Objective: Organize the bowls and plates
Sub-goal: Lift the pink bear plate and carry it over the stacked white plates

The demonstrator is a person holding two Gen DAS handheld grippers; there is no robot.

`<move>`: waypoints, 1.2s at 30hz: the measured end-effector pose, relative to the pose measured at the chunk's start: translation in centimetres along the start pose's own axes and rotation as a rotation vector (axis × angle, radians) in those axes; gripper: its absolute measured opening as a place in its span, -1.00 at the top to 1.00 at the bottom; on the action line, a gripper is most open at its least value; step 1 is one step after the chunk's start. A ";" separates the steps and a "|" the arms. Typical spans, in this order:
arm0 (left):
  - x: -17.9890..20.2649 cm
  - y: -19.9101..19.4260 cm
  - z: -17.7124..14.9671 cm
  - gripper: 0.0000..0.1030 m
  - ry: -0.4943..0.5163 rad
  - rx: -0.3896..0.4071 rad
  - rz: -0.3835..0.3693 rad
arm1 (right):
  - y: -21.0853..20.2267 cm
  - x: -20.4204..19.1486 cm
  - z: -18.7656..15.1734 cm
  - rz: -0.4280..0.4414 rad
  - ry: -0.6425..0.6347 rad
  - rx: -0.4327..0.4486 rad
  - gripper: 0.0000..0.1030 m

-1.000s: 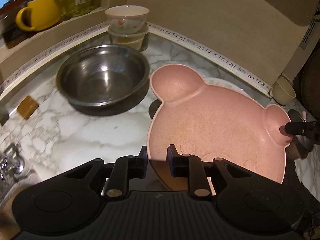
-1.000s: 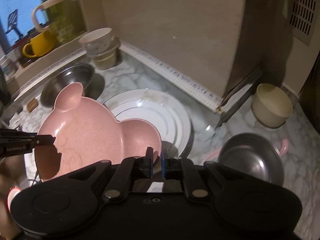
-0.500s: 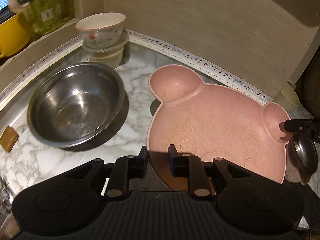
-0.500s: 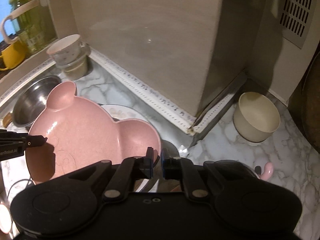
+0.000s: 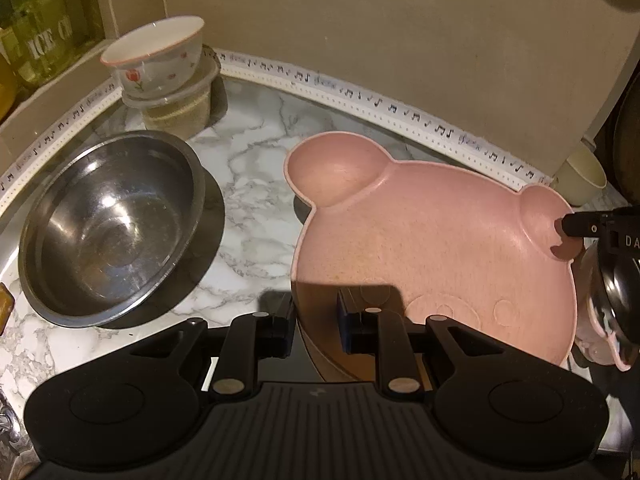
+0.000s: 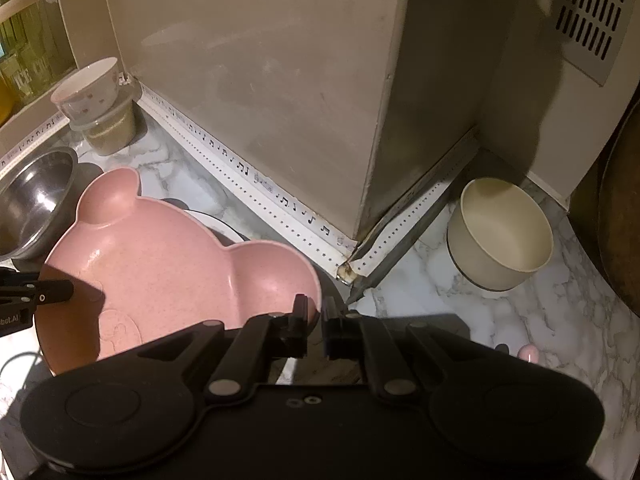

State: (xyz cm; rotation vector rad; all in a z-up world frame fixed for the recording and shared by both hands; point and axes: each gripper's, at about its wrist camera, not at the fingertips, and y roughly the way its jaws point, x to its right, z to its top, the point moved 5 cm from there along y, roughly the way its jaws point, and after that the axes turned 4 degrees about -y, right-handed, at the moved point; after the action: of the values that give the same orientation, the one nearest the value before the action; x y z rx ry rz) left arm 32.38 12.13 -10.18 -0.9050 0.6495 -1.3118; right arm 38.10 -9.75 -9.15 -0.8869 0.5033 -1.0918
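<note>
Marble-patterned countertop [image 5: 256, 168] meets beige walls along music-note edge tape [image 6: 280, 200]. Left gripper [image 5: 316, 320] and right gripper [image 6: 316, 320] each clamp the rim of the pink bear-shaped plate [image 5: 432, 240], held above the counter beside a steel bowl [image 5: 108, 224].

Both views are dim and warm, with a yellow-brown cast over the wall and the marble table [image 5: 248, 168]. Light falls from above and behind the cameras, so each gripper body throws a hard dark shadow onto the near rim of the pink plate [image 5: 432, 248]. The steel bowl [image 5: 108, 224] carries soft white glints on its inner wall; a second steel bowl at the right edge shows a small bright highlight. Fisheye bending curves the patterned trim strip [image 6: 256, 178] and stretches things at the frame edges. The centre is fairly sharp; the green jar [image 5: 44, 36] at far left is soft and hazy. The right corners sink into near black.
</note>
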 end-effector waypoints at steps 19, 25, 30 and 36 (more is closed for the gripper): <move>0.5 1.0 -0.2 0.61 0.075 -0.038 0.045 | 1.9 -0.1 0.4 0.004 -0.010 -0.013 0.84; 0.4 1.5 -0.3 0.61 0.060 -0.059 0.045 | 2.0 -0.2 0.4 -0.003 0.004 -0.021 0.68; 0.3 1.4 -0.3 0.61 0.043 -0.061 0.038 | 1.6 -0.2 0.3 0.003 0.025 -0.023 0.56; 0.2 0.7 -0.5 0.61 0.027 -0.051 0.023 | 0.2 0.0 0.4 0.021 0.042 -0.012 0.49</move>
State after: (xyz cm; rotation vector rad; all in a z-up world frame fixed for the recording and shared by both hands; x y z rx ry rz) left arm 32.42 11.82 -11.03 -0.9195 0.7154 -1.2939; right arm 38.49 -9.61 -9.11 -0.8686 0.5529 -1.0910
